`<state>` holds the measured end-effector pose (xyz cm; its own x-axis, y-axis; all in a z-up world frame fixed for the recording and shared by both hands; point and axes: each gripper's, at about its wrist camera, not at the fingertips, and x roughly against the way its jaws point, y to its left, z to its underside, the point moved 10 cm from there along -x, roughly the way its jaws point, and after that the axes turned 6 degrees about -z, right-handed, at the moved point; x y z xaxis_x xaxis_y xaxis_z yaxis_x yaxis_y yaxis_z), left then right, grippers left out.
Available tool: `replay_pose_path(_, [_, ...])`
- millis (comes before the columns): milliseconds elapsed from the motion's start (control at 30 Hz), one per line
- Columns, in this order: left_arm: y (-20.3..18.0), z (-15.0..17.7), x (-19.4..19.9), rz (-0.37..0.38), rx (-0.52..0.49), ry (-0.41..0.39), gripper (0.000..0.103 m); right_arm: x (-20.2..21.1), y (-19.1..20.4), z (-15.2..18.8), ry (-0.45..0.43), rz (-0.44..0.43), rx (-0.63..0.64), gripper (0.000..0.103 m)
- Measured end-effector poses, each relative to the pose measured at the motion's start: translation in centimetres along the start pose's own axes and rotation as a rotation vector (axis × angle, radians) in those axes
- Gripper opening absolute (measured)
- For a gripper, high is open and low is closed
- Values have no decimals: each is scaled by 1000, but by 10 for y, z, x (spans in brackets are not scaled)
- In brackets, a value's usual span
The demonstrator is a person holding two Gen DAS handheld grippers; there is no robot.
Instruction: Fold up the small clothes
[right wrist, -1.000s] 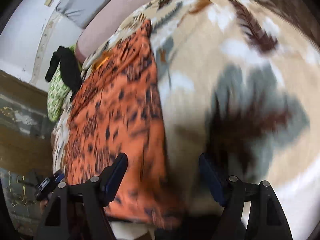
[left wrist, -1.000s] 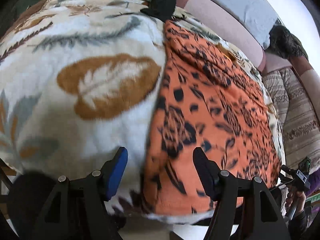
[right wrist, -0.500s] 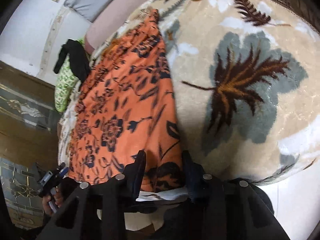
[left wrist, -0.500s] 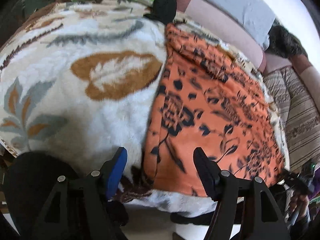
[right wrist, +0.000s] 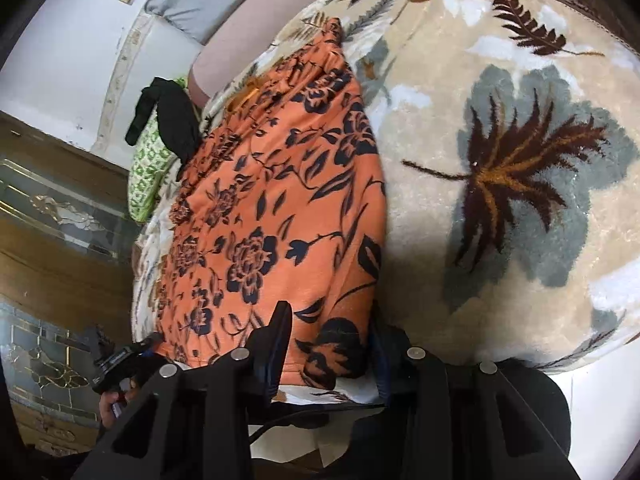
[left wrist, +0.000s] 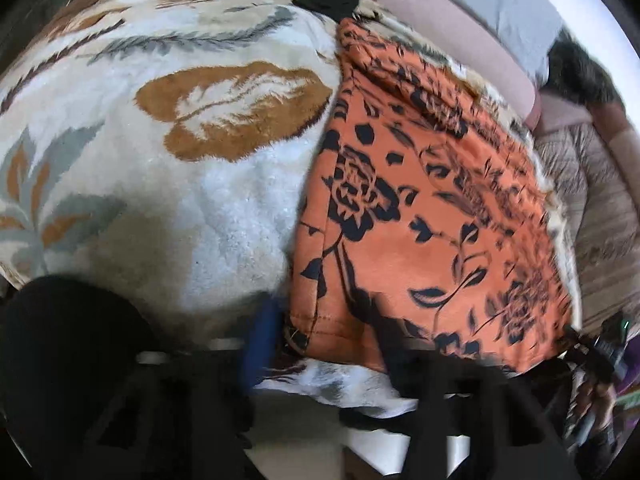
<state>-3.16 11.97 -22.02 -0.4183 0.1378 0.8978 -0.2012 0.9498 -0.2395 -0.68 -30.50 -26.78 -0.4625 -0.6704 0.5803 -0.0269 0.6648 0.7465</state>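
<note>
Looks like we're only getting started: the orange floral cloth (right wrist: 272,216) lies flat and long on the leaf-print blanket (right wrist: 500,160), right gripper (right wrist: 332,340) pinching its near right corner, left gripper (left wrist: 324,336) spread around the near left corner, fold still undone.

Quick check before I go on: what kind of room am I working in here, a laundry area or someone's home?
Most likely a home living room or bedroom. The orange floral garment lies on a plush leaf-patterned blanket over a couch or bed, with a grey cushion behind and a wooden glass-panelled cabinet alongside.
</note>
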Motion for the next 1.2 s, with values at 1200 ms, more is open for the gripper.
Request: replay_pose_path(1200, [-73,-237,80,345,26,-340,8,24,96,-212,-263,-474,-102,10])
